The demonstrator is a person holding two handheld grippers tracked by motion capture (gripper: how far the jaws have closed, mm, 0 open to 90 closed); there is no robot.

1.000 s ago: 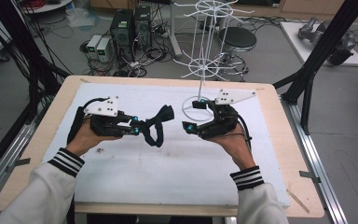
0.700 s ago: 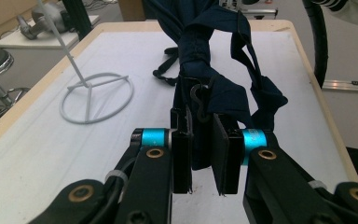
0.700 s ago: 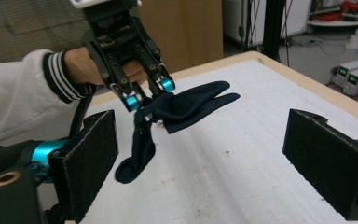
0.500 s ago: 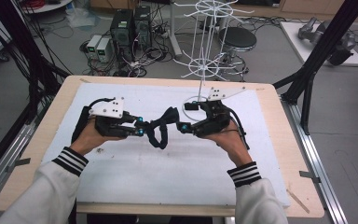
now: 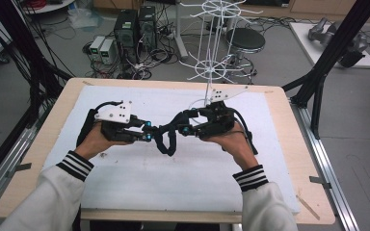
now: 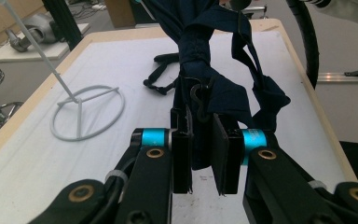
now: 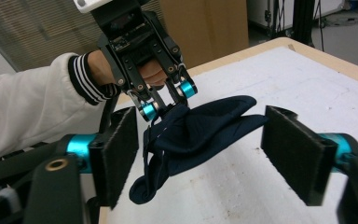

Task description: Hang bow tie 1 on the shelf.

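Over the middle of the white-padded bench, a person holds a dark blue cloth up between two hand-held grippers. The left gripper has its fingers clamped on the cloth, which hangs in folds from them with a black strap and clip dangling against it. The right gripper sits at the cloth's right end with its fingers wide apart, the cloth lying between them but touching neither pad. Compared with a second ago, the two grippers have drawn closer together and moved slightly toward the far side of the bench, and the cloth now sags in a loop between them rather than stretching across. Behind the right gripper, at the far edge of the bench, a white wire rack stands on its ring base, unchanged in place.
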